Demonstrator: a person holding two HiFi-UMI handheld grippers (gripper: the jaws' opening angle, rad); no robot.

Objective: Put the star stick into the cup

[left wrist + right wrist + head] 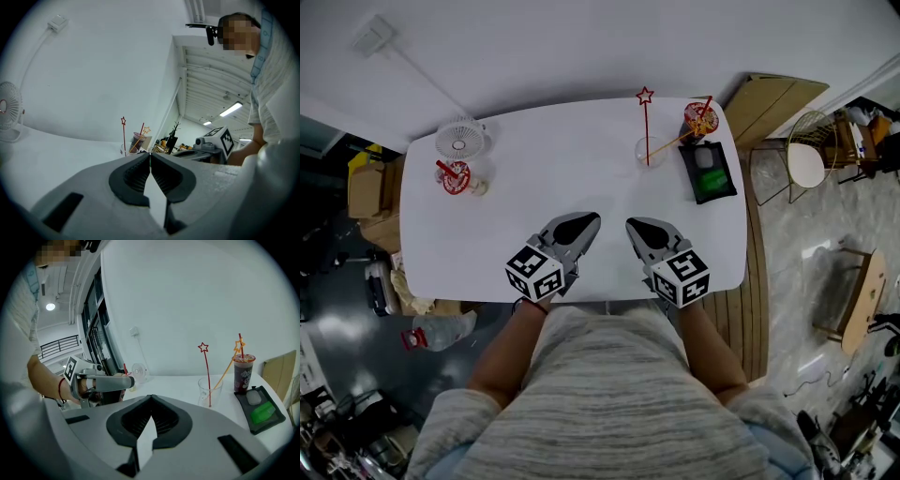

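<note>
looks like the job is done, or about done: the red star stick stands up in the clear cup at the far side of the table, w/ an orange star stick leaning in the same cup. l gripper and r gripper sit side by side at the near edge, well apart from the cup, both w/ jaws pressed together and nothing in them. so i think no stick is left to pick up; next move prob just means keep the hands back and don't bump anything. if a stick did need a fix, a gripper would have to open and reach far across. other stuff: a drink w/ a red straw just beside the cup, a black tray w/ a green thing on it near by, a fan and a red thing far left. nothing lies btw the grippers and the cup.
</note>
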